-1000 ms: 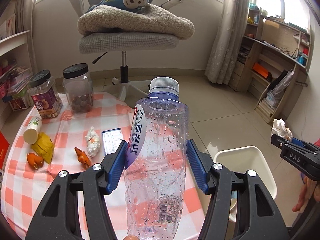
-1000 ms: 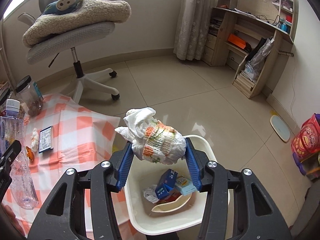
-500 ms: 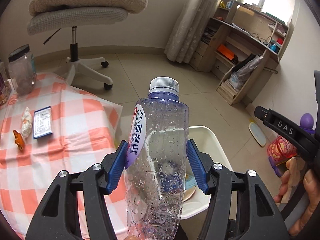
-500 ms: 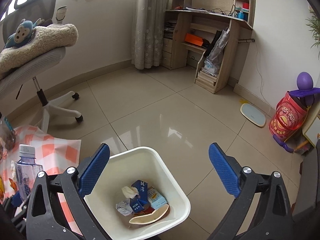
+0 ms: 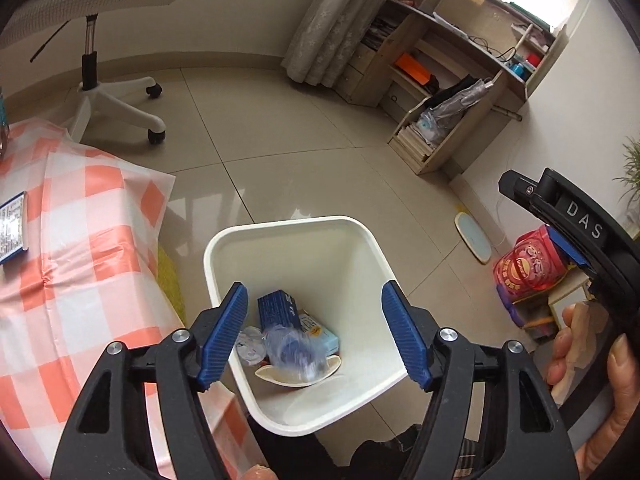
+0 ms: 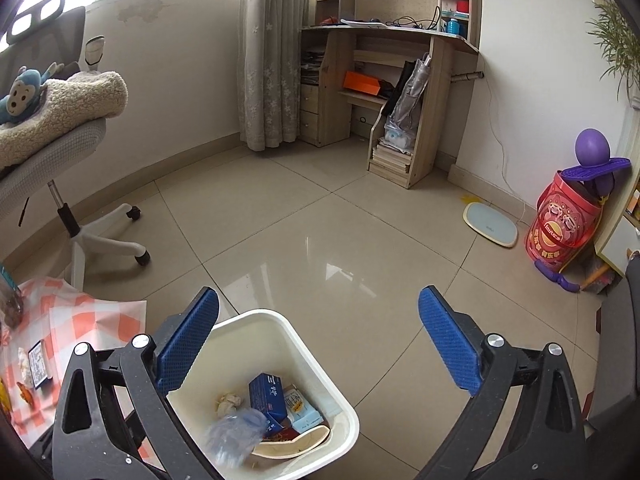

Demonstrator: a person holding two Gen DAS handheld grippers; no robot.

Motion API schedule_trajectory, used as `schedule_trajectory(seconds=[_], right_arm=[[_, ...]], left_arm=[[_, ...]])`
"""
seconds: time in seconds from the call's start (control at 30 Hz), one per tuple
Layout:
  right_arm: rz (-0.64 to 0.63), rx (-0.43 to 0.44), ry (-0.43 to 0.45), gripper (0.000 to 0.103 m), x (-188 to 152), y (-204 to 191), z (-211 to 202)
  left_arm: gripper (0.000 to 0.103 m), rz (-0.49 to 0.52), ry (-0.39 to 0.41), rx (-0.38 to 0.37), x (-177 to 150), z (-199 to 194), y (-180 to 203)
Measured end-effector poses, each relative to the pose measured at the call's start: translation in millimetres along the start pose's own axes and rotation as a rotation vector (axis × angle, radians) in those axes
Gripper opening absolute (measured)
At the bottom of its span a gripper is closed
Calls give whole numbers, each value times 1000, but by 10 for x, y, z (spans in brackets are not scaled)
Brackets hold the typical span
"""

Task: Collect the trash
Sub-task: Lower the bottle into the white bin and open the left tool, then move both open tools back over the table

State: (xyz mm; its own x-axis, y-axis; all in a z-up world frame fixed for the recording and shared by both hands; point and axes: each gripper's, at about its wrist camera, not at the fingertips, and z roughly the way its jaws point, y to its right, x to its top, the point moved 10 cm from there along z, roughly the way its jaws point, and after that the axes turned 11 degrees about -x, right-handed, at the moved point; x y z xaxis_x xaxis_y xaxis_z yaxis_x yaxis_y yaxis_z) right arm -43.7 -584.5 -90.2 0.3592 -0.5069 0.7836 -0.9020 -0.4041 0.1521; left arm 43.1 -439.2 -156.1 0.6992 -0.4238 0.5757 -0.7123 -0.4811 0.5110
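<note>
My left gripper (image 5: 314,292) hangs over the white bin (image 5: 280,226), its jaws opening with nothing between the pads. The clear plastic bottle (image 5: 294,354) is a blur inside the bin, lying on a blue box (image 5: 278,308), a light-blue packet (image 5: 322,332) and crumpled tissue (image 5: 250,346). In the right wrist view the bottle (image 6: 234,436) shows low in the bin (image 6: 304,360). My right gripper (image 6: 319,300) stands wide open and empty, above and to the right of the bin.
The table with an orange-checked cloth (image 5: 80,260) adjoins the bin's left side and carries a blue-edged packet (image 5: 12,228) and small wrappers (image 6: 24,360). An office chair (image 5: 116,96), a wooden desk (image 5: 460,92), a scale (image 5: 474,236) and a red tin (image 5: 528,260) stand around the tiled floor.
The left gripper swung from the table over the bin, tipped down and let go of the bottle, which fell in. The right gripper dropped its tissue wad into the bin and opened wide.
</note>
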Motion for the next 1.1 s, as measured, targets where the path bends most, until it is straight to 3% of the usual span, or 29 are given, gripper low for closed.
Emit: schedule_trajectory(seconds=[0.2,0.27,0.77,1.1], right_arm=[[-83,5,63,96,-27,-293,-185],[-110,14,80,96,-44,-410,-247],[-264,118,133,96,-203,-1441,-709],[-328,203,130,96,-376,-2115,-1000]], left_arm=[[69,35,80,112,196,-394,-313],[73,35,97,162,246,-521,-445],[78,39,253,475,428,-1428,-1346],[79,-74,279,556,366,-1966,-1946]])
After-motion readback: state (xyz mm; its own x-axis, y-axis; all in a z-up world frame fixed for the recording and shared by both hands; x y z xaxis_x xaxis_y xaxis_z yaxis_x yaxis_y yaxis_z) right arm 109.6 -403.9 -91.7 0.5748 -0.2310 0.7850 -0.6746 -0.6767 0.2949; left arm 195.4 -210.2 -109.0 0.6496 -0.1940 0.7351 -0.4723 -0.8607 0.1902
